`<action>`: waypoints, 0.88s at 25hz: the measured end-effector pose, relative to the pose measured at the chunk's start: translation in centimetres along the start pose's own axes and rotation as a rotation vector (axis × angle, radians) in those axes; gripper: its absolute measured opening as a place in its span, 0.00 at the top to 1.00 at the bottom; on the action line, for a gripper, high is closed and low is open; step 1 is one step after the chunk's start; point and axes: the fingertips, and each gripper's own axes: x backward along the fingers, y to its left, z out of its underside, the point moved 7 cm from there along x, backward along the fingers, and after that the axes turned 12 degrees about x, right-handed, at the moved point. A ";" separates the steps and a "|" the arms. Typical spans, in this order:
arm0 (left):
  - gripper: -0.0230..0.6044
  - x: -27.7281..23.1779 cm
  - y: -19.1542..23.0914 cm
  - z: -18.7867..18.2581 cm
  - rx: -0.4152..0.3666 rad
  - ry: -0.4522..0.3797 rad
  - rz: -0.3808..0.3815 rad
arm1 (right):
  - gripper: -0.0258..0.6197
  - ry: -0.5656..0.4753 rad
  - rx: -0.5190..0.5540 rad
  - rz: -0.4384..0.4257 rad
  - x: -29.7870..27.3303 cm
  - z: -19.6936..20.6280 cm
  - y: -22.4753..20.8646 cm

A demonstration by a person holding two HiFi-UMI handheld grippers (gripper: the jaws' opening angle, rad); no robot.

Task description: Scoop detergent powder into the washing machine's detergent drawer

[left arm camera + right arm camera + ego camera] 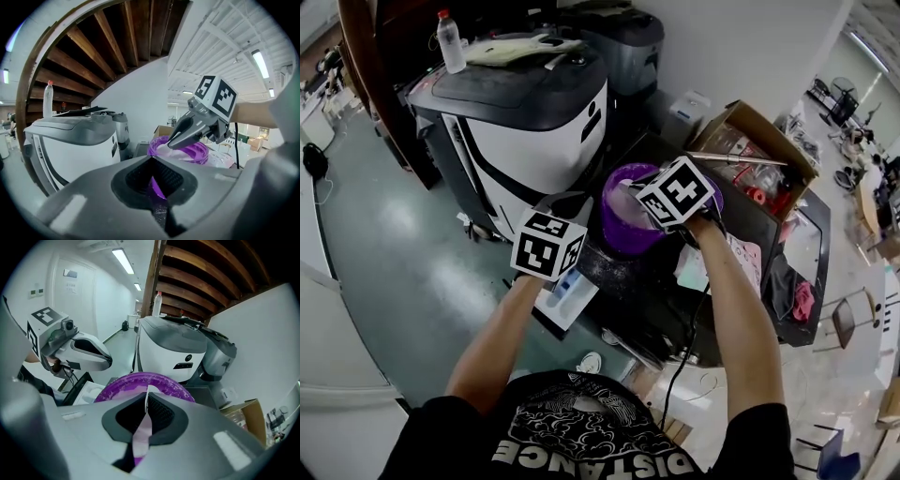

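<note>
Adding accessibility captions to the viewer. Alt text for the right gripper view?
The right gripper has its jaws closed on a thin white strip, over a purple tub. The left gripper hangs at left; a white washing machine with a bottle on top stands behind.

A person wears a black short-sleeved T-shirt (581, 445) with a white swirling graphic and large white block lettering across the chest. The left gripper (152, 160) and the right gripper (146, 395) are alike: smooth, pale grey moulded shells with dark, finely ridged pads (167, 177) set inside the jaws. Each is topped by a white cube (548, 246) printed with bold black square markers. A thin black cable (682, 361) trails from the right gripper.
</note>
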 end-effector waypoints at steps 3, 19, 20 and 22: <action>0.96 -0.4 0.1 0.0 0.005 -0.004 -0.011 | 0.91 0.034 0.014 -0.025 -1.0 0.2 0.0; 0.96 -0.7 0.4 -0.3 0.006 -0.006 -0.043 | 0.91 0.110 0.019 -0.130 -3.6 0.2 0.2; 0.96 -0.7 0.5 -0.3 0.007 -0.007 -0.044 | 0.91 0.114 0.015 -0.137 -3.7 0.1 0.2; 0.96 -0.6 0.6 -0.4 0.008 -0.008 -0.046 | 0.90 0.119 -0.001 -0.151 -3.8 0.1 0.3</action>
